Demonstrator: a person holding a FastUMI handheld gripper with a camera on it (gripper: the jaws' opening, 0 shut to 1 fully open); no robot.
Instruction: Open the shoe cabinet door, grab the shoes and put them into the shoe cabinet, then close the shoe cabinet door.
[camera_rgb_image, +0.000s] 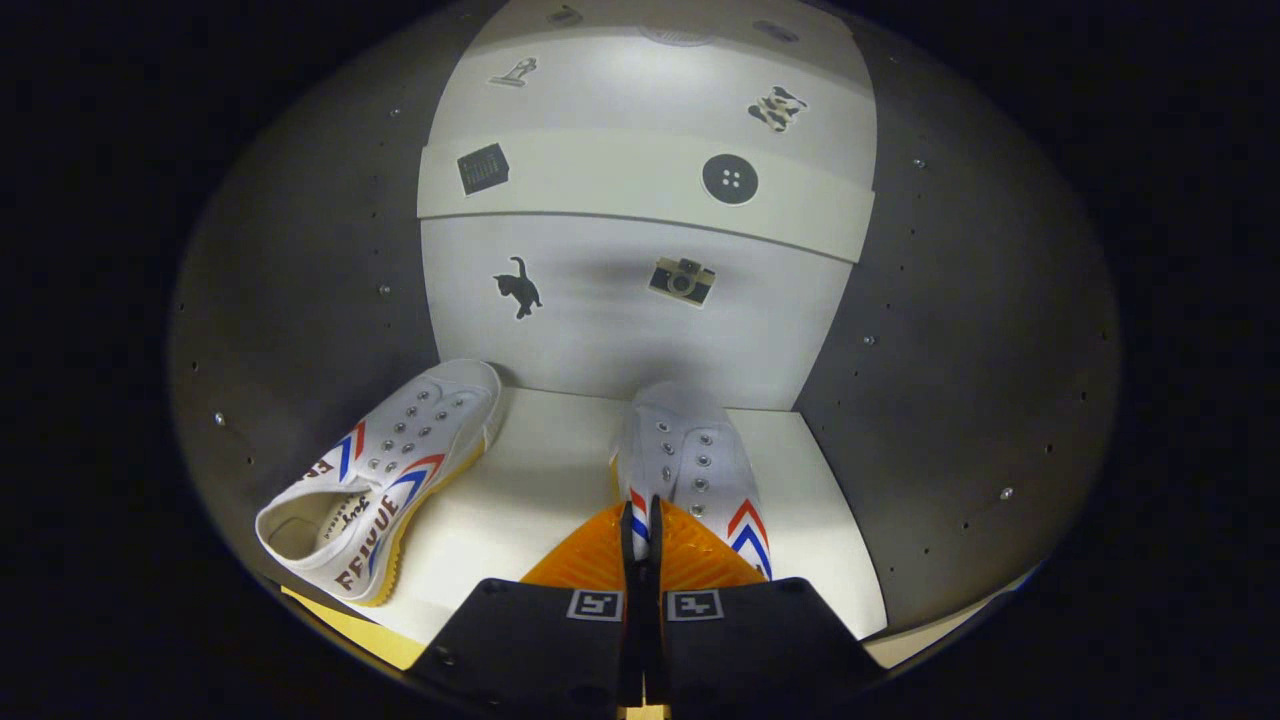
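Observation:
I am looking into the open shoe cabinet. My gripper (641, 515) is shut on the heel end of a white canvas shoe (690, 450) with red and blue stripes. This shoe sits on the white cabinet floor (545, 480) with its toe pointing at the back wall. A second matching shoe (390, 470) lies to the left of my fingers. It is tipped on its side against the left wall, its opening facing me and its yellow sole turned toward the floor.
The white back panel (620, 330) carries small stickers. A white shelf (620, 185) crosses above. Dark grey side walls (320, 300) (950, 350) close in on both sides. Bare floor lies between the two shoes.

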